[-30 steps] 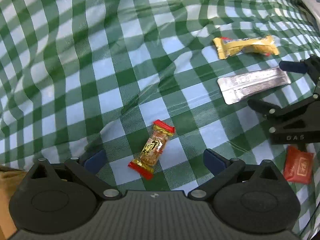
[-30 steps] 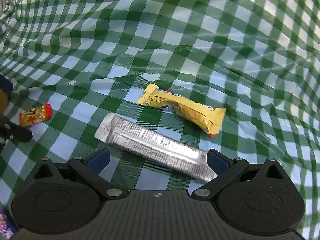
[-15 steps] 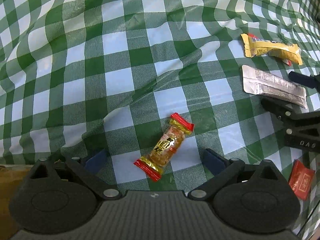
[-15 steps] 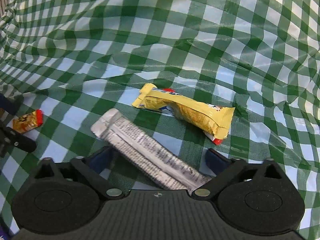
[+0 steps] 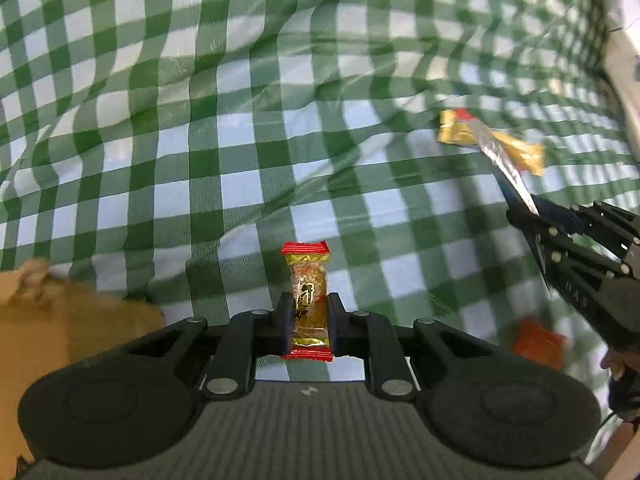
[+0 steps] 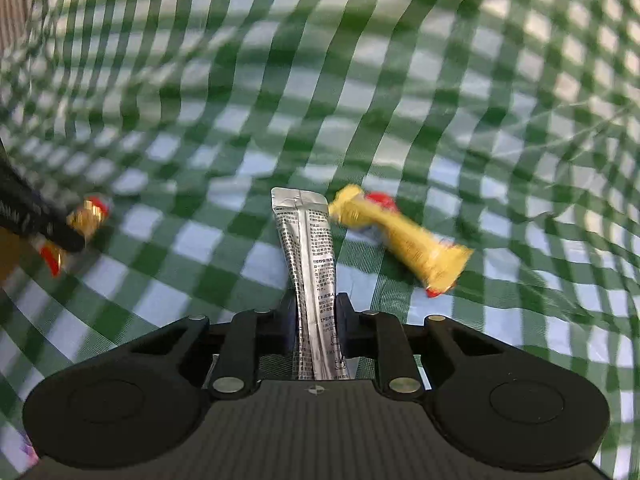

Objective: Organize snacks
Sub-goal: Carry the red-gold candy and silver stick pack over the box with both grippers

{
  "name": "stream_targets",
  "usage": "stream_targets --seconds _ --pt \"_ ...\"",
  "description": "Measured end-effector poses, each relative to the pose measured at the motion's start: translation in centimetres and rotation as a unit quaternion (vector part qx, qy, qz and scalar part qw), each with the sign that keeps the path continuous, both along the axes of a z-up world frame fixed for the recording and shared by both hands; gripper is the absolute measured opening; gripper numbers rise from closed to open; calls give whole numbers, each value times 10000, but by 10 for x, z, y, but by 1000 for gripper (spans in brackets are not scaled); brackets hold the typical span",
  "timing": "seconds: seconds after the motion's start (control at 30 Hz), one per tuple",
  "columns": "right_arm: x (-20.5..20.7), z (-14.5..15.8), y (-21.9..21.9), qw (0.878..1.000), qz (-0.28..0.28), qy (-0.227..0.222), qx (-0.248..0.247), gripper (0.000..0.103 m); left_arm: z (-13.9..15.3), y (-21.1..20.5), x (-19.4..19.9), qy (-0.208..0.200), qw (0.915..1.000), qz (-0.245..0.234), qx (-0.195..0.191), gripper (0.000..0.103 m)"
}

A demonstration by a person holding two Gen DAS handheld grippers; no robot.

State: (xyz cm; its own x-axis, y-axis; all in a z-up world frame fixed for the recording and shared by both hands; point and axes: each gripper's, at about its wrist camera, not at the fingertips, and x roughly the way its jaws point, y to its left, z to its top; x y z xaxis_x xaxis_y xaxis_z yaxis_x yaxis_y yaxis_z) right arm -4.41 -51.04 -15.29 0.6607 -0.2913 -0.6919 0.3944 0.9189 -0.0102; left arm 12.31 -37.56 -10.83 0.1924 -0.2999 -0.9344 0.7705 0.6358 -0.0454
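Observation:
My left gripper [image 5: 308, 312] is shut on a small candy with red ends and a gold wrapper [image 5: 307, 280], held above the green checked cloth. My right gripper [image 6: 316, 316] is shut on a long silver sachet [image 6: 310, 248] that sticks forward and up. In the left wrist view the right gripper [image 5: 532, 216] shows at the right with the silver sachet [image 5: 500, 160]. A yellow snack packet [image 6: 404, 240] lies on the cloth just right of the sachet, and it shows in the left wrist view [image 5: 516, 148] too. The candy [image 6: 86, 216] shows in the right wrist view, far left.
A red square packet [image 5: 538, 342] lies on the cloth at the lower right, blurred. A brown paper bag or box [image 5: 60, 320] sits at the lower left. The green and white checked cloth [image 5: 240, 120] is wrinkled all over.
Both grippers have shut: the left on the red-and-gold candy, the right on the silver sachet. Both items are lifted off the cloth. The yellow packet stays on the cloth.

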Motion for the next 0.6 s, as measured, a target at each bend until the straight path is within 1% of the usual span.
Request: stream_targets --seconds 0.07,0.17,0.23,0.3,0.37,0.43,0.53,0.6 --pt "-15 22 6 9992 -248 -326 20 21 19 14 -12 -59 9998 -39 -160 18" --pt "-42 58 17 9948 -627 -805 67 21 51 40 -34 -139 9988 -115 -451 18" --pt "-65 83 28 9896 -892 -1129 75 21 73 60 -54 -299 9974 -181 -624 18" --pt "-86 104 45 9857 -1046 -1318 87 21 94 81 -72 -441 9958 -224 -772 18" --pt "-110 124 70 9817 -1136 -1524 80 21 113 106 -89 -498 9942 -242 -920 18" --pt "-132 139 95 9765 -1250 -1749 174 21 131 132 -107 -523 9929 -233 -1046 18" --pt "-163 152 140 9712 -1341 -1941 341 21 153 176 -135 -686 9908 -194 -1153 18" --pt "-178 157 175 9693 -1320 -2015 502 21 163 206 -150 -808 9898 -120 -1169 18"
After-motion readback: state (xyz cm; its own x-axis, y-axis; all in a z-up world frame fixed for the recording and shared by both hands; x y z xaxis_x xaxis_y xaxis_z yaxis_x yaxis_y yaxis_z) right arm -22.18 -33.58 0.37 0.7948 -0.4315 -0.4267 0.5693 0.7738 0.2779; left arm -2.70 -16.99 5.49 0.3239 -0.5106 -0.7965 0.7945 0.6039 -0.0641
